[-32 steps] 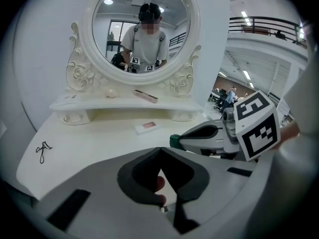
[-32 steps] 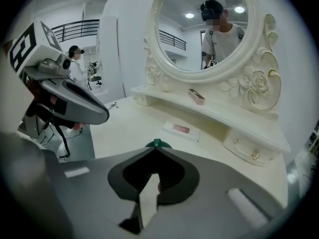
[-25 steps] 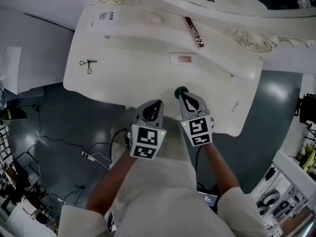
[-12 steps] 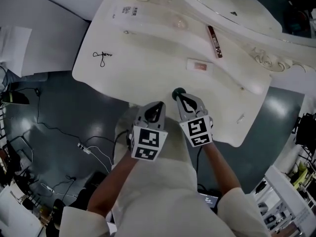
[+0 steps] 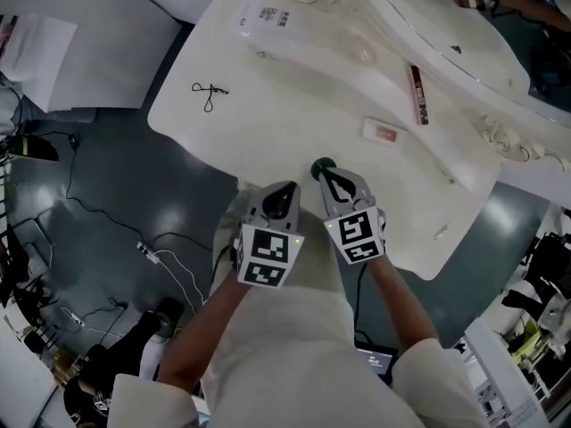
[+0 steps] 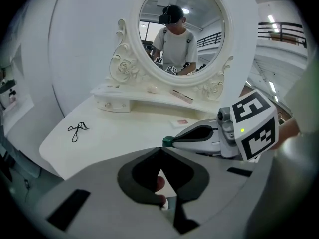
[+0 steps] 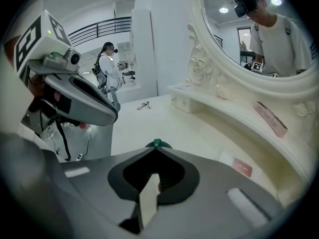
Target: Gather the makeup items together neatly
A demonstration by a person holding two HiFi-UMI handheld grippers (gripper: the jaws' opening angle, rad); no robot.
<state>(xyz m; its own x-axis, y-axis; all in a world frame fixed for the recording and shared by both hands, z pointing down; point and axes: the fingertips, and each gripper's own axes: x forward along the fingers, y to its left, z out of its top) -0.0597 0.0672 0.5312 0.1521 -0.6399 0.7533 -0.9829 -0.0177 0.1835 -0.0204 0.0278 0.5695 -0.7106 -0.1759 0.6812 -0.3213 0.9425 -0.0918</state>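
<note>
Table (image 5: 294, 87) swings round in view; left gripper (image 5: 284, 188) and right gripper (image 5: 323, 169) hang at its front edge, jaws together, empty. Curler (image 5: 209, 94), palette (image 5: 384, 132), stick (image 5: 417, 94) lie well apart: closed tips could knock one off.

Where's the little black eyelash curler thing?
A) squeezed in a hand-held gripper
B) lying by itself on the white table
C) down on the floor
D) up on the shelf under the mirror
B: the eyelash curler lies flat on the white table, near its left end, with nothing touching it.
</note>
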